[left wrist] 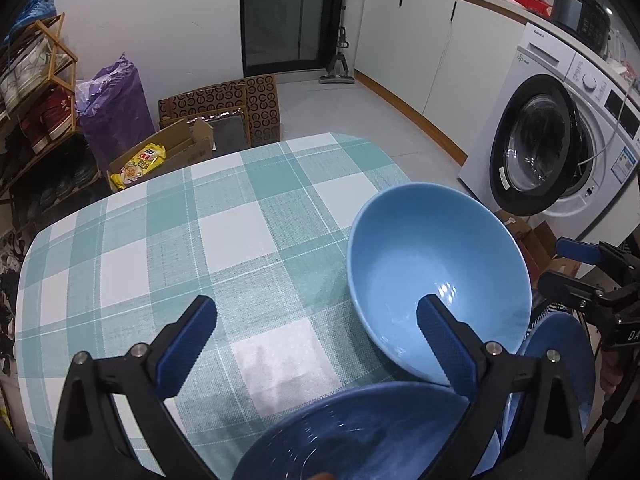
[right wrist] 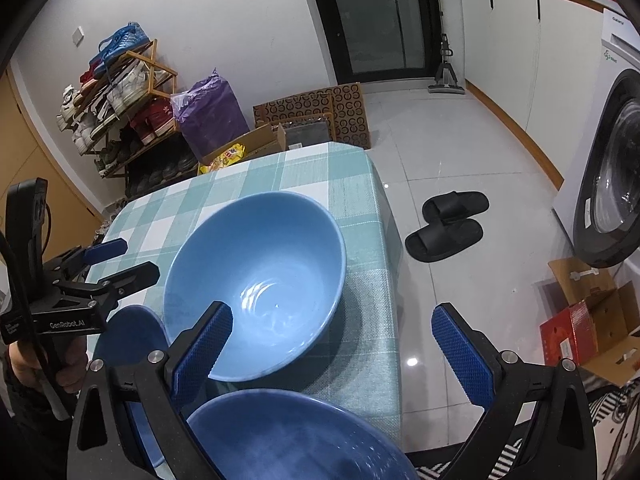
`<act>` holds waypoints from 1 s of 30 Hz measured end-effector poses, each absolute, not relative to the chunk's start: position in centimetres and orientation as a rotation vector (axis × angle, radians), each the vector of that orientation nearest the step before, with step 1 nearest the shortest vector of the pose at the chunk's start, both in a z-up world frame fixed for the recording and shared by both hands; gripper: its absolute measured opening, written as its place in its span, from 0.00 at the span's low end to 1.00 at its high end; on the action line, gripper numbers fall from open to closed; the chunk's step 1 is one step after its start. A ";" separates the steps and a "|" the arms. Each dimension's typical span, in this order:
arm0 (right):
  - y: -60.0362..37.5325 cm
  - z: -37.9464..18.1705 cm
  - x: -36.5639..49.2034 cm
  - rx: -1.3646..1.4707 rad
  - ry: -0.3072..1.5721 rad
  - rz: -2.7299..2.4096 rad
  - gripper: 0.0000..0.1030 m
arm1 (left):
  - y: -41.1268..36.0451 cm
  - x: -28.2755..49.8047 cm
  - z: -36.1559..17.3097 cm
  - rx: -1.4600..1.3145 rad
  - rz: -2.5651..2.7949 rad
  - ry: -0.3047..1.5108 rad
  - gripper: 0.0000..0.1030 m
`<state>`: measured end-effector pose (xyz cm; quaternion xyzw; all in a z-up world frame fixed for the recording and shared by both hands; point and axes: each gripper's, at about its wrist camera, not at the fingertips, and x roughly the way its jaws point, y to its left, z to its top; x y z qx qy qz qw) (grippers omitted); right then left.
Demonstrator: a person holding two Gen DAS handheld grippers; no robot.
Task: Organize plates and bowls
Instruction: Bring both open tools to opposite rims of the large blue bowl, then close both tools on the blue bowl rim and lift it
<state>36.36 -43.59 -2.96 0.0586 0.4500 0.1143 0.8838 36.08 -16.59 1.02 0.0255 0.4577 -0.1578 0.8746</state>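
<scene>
- On table (left wrist: 132, 240) w/ teal-white check cloth: light bowl (left wrist: 436, 276) sits upright near the right edge, empty.
- Dark bowl (left wrist: 360, 436) sits nearer the cameras, just beside the light bowl; rims look v. close, can't tell if touching.
- Plate (left wrist: 560, 364), dark blue, lies by the bowls at the near end of the table; in right wrist view it shows at lower left (right wrist: 132, 344), partly hidden by gripper frame.
- Left gripper (left wrist: 316, 344): fingers spread wide, pinching nothing. Right finger overlaps the light bowl's near rim in its own view; contact unclear. Left finger over bare cloth.
- Right gripper (right wrist: 332, 352): fingers spread wide, nothing between pads. Left finger sits in front of the light bowl's (right wrist: 256, 280) near rim; right finger hangs out past the table edge, over floor.
- Both grippers point down at the bowls from the same side; a hand (right wrist: 24, 364) grips the left one's handle.
- Bkgd: washer (left wrist: 560, 140) w/ door open at right, slippers (right wrist: 448, 224) on floor, shoe rack (right wrist: 120, 108), purple bag (right wrist: 212, 112), cardboard boxes (right wrist: 316, 116) beyond the table.
</scene>
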 end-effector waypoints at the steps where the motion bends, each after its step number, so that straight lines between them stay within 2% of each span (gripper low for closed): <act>1: -43.5 -3.1 36.5 0.121 0.942 0.239 0.99 | -16.8 36.1 0.9 0.058 -0.339 0.961 0.91; 5: -43.0 -3.9 37.1 0.114 0.962 0.245 0.95 | -17.6 36.3 0.4 0.085 -0.356 0.973 0.90; 7: -42.8 -4.3 37.6 0.110 0.976 0.246 0.92 | -18.0 36.4 0.2 0.089 -0.372 0.980 0.83; 10: -42.7 -4.9 38.0 0.113 0.995 0.256 0.83 | -18.3 36.6 -0.1 0.094 -0.377 0.993 0.81; 16: -42.5 -5.6 38.4 0.114 1.009 0.267 0.80 | -18.5 36.9 -0.6 0.089 -0.390 1.017 0.72; 20: -42.5 -5.7 38.4 0.112 1.012 0.276 0.71 | -18.6 37.0 -0.8 0.086 -0.393 1.020 0.67; 22: -42.6 -5.8 38.5 0.109 1.011 0.272 0.68 | -18.6 37.1 -0.9 0.083 -0.396 1.029 0.58; 27: -42.4 -5.9 38.4 0.108 1.013 0.280 0.55 | -18.6 37.0 -1.2 0.075 -0.414 1.042 0.43; 30: -42.1 -6.0 38.4 0.098 1.019 0.285 0.42 | -18.7 36.9 -1.3 0.073 -0.428 1.048 0.33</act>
